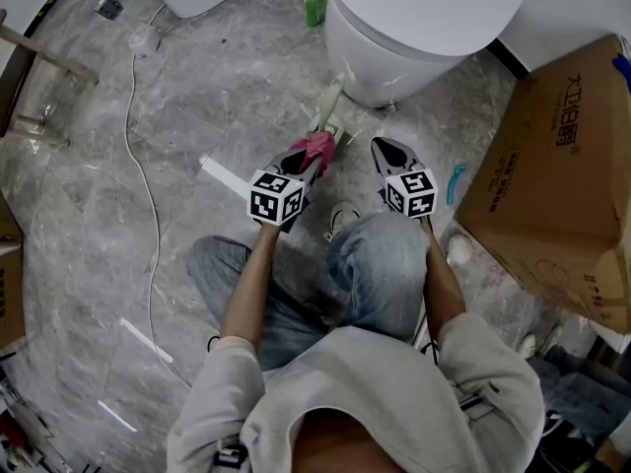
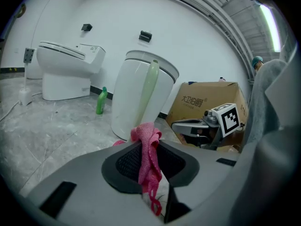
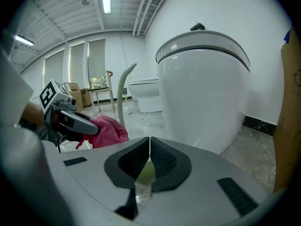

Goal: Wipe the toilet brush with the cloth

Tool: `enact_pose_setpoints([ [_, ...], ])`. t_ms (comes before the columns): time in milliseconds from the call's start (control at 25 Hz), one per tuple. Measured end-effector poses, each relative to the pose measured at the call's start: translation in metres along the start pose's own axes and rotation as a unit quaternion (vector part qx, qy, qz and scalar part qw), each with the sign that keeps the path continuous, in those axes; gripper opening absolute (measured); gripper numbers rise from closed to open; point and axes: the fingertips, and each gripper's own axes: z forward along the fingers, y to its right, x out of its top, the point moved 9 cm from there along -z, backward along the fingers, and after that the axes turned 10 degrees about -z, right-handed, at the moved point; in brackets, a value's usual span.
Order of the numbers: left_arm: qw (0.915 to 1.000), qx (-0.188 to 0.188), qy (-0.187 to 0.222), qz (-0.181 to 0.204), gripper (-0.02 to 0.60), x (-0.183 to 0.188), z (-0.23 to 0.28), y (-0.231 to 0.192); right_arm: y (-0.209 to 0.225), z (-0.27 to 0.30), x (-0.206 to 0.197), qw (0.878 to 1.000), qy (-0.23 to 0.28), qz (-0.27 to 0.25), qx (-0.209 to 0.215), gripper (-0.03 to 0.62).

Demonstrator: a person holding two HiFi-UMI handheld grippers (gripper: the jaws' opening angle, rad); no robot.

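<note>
Two tongs are squeezing things: the left tongs [image 1: 302,166] are pinching the pink cloth [image 2: 149,147], and the right tongs [image 1: 387,153] are pinching a pale green bit of the toilet brush [image 2: 151,88]. Its handle is poking up just beyond the cloth, before the white toilet [image 1: 414,28].

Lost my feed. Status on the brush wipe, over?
Left gripper shut on cloth. Right gripper shut on toilet brush. Cloth at its handle. Path clear.

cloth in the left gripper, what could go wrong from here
The cloth is pinched narrowly in the left gripper, loose ends hanging; it may pull out while rubbing the toilet brush. The right gripper grips what looks like only a thin pale edge of the brush, so it could twist or slip.
</note>
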Motion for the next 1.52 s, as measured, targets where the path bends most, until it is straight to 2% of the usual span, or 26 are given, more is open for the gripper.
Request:
enact_pose_setpoints([
  [80,0.9998,-0.007,0.011,0.014,0.094,0.006,-0.004,0.009,0.000,0.000,0.000,1.000,0.000,0.000,-0.001,0.032],
  [240,0.9970,-0.035,0.059,0.037,0.094,0.034,-0.015,0.039,0.000,0.000,-0.001,1.000,-0.003,0.000,-0.001,0.032],
  [440,0.9881,-0.074,0.115,0.069,0.094,0.082,-0.029,0.080,-0.006,0.000,0.005,1.000,0.003,0.004,0.001,0.032],
  [640,0.9806,-0.083,0.155,0.087,0.094,0.126,-0.034,0.105,-0.007,-0.001,0.005,1.000,0.004,0.003,0.000,0.032],
  [840,0.9845,-0.052,0.151,0.073,0.094,0.134,-0.021,0.101,-0.008,0.000,0.004,1.000,0.001,0.002,0.001,0.032],
  [1000,0.9877,-0.035,0.146,0.043,0.094,0.123,-0.017,0.091,-0.006,0.001,0.002,1.000,-0.002,0.002,0.003,0.032],
  [1520,0.9942,-0.005,0.106,0.013,0.094,0.081,-0.010,0.062,-0.009,0.005,-0.007,1.000,-0.011,0.000,0.011,0.032],
])
